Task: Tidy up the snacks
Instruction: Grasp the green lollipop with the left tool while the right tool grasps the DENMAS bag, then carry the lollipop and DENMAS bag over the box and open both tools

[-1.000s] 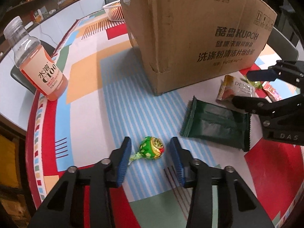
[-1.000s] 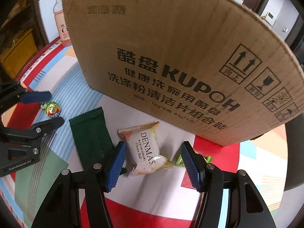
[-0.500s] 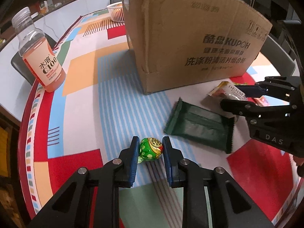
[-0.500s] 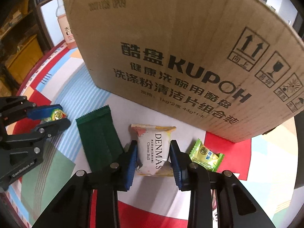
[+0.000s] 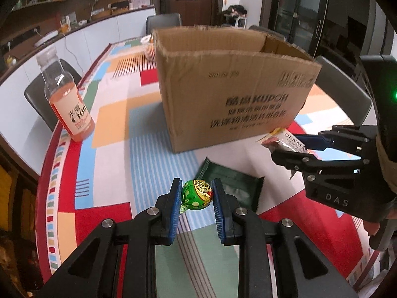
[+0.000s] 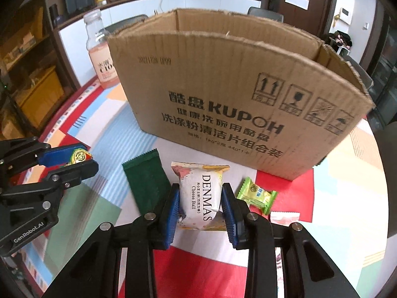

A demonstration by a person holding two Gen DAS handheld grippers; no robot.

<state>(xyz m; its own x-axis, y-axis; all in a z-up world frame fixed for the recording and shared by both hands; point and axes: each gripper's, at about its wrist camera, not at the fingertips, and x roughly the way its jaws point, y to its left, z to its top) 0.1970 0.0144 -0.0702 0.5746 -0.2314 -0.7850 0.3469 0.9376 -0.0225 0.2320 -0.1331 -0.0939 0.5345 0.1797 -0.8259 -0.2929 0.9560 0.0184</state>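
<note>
My left gripper (image 5: pixel 196 195) is shut on a round green foil candy (image 5: pixel 197 193) and holds it above the table; from the right wrist view that left gripper (image 6: pixel 74 157) shows at the left edge. My right gripper (image 6: pixel 200 198) is shut on a white DENMAS cheese-ball packet (image 6: pixel 201 196), lifted off the cloth; the same packet (image 5: pixel 285 141) appears at right in the left wrist view. An open-topped cardboard box (image 6: pixel 235 94) stands just behind both. A dark green wrapper (image 6: pixel 146 181) lies flat on the table between the grippers.
A light green candy packet (image 6: pixel 256 195) and a pink-white packet (image 6: pixel 284 217) lie right of my right gripper. An orange drink bottle (image 5: pixel 65 99) stands near the table's left edge. A white basket (image 5: pixel 147 43) sits behind the box. Chairs ring the table.
Both grippers closed on their snacks, the left on the green candy, the right on the DENMAS packet, then rose from the table, bringing the box's open top into sight.
</note>
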